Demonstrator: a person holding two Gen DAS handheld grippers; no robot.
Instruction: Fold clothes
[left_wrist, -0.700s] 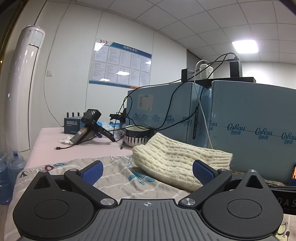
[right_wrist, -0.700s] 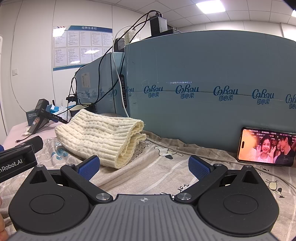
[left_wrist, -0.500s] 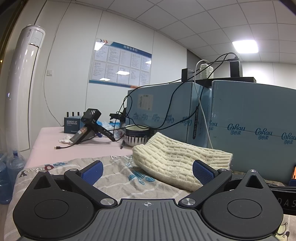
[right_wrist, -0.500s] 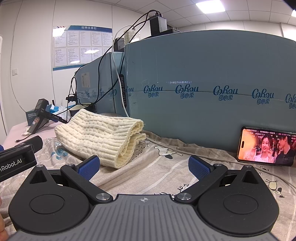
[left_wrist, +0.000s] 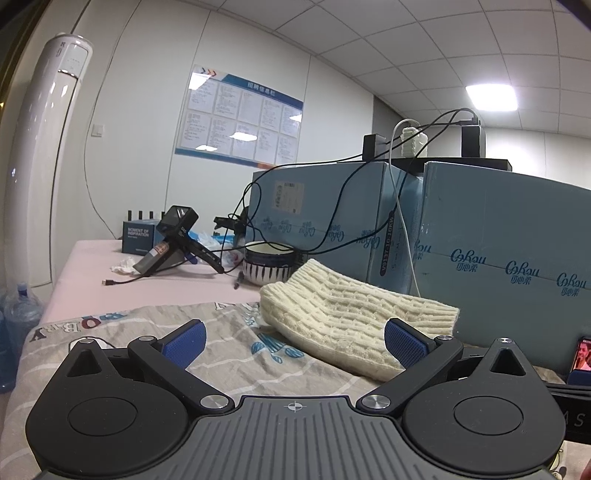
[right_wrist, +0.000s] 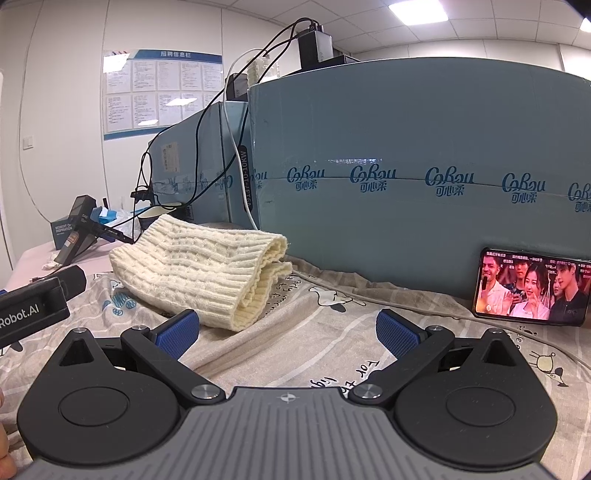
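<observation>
Cream cable-knit sweater (right_wrist: 199, 273) folded at eleven o'clock on printed grey sheet (right_wrist: 325, 332), both jaws wide apart, empty, apparently finished.

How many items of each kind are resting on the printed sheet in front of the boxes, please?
Knitted garment: 1
Phone: 1
White cable: 1
Total: 3

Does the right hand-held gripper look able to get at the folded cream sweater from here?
Probably yes: the right hand-held gripper is open, the sweater lies just ahead-left on the sheet, nothing between.
</observation>
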